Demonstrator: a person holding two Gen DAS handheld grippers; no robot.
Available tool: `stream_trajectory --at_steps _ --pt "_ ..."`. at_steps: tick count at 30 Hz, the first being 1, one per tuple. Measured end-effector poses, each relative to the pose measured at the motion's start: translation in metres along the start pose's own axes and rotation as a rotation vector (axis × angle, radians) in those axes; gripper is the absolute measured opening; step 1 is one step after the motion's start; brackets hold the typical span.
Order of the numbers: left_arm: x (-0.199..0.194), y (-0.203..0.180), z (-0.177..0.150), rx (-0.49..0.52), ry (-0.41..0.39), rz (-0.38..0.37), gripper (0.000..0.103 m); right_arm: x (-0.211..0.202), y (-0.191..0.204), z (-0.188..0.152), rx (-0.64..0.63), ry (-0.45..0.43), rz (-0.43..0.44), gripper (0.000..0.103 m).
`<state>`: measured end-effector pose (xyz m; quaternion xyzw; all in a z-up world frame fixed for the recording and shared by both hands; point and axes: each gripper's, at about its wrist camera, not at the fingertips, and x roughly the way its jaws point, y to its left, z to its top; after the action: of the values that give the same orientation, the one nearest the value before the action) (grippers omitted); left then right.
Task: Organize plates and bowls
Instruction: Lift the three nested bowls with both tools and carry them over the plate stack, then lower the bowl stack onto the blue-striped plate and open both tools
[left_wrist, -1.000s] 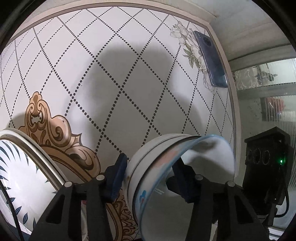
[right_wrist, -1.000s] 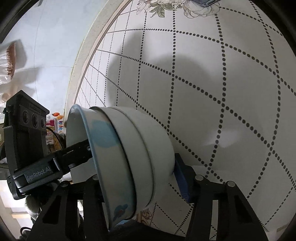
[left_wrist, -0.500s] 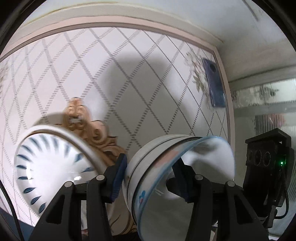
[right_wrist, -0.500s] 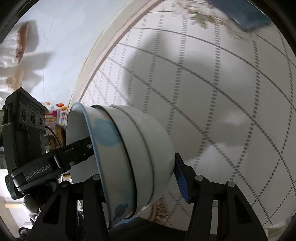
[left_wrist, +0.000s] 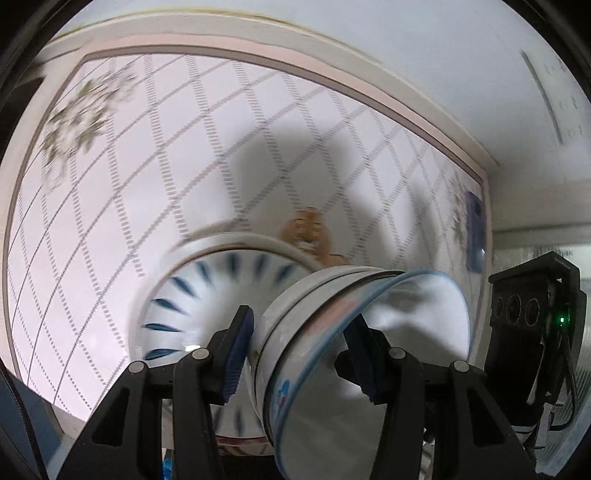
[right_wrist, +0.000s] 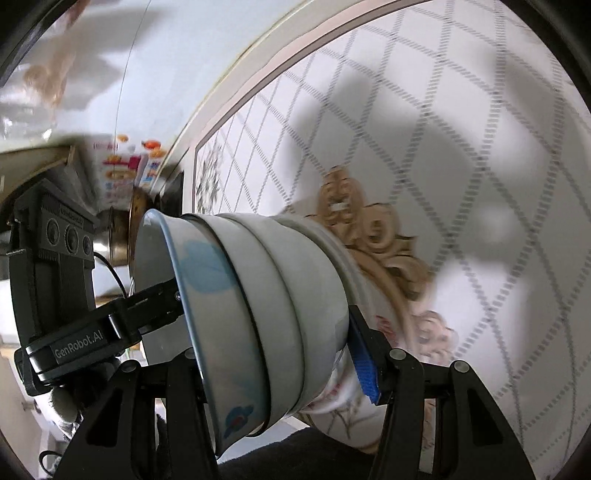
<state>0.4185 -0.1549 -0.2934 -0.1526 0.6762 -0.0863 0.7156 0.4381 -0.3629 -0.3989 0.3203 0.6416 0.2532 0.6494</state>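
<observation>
The stack of bowls (left_wrist: 354, 332) (right_wrist: 255, 314) hangs tilted on its side above the patterned table (left_wrist: 147, 166), pinched from both ends: left gripper (left_wrist: 303, 354) clamps one rim, right gripper (right_wrist: 273, 354) the other. A blue-leaf plate (left_wrist: 207, 295) lies just behind it, blurred.

A: Where does the left wrist view look from?
B: Along its gripper (left_wrist: 301, 354), close on the stacked bowls (left_wrist: 354, 332), facing the surface (left_wrist: 184, 155).
A: And the right wrist view?
B: From the opposite side, equally close; both share the bowls and surface.
</observation>
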Motion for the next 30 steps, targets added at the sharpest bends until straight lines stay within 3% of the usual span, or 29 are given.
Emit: stream_trajectory --at_steps 12,30 --pt "0.012 0.057 -0.002 -0.105 0.001 0.021 0.048 0.073 0.026 -0.001 -0.057 0.110 -0.034 0.057" --pt "0.015 0.055 0.000 -0.051 0.001 0.060 0.047 0.077 0.026 0.000 -0.039 0.121 -0.074 0.056"
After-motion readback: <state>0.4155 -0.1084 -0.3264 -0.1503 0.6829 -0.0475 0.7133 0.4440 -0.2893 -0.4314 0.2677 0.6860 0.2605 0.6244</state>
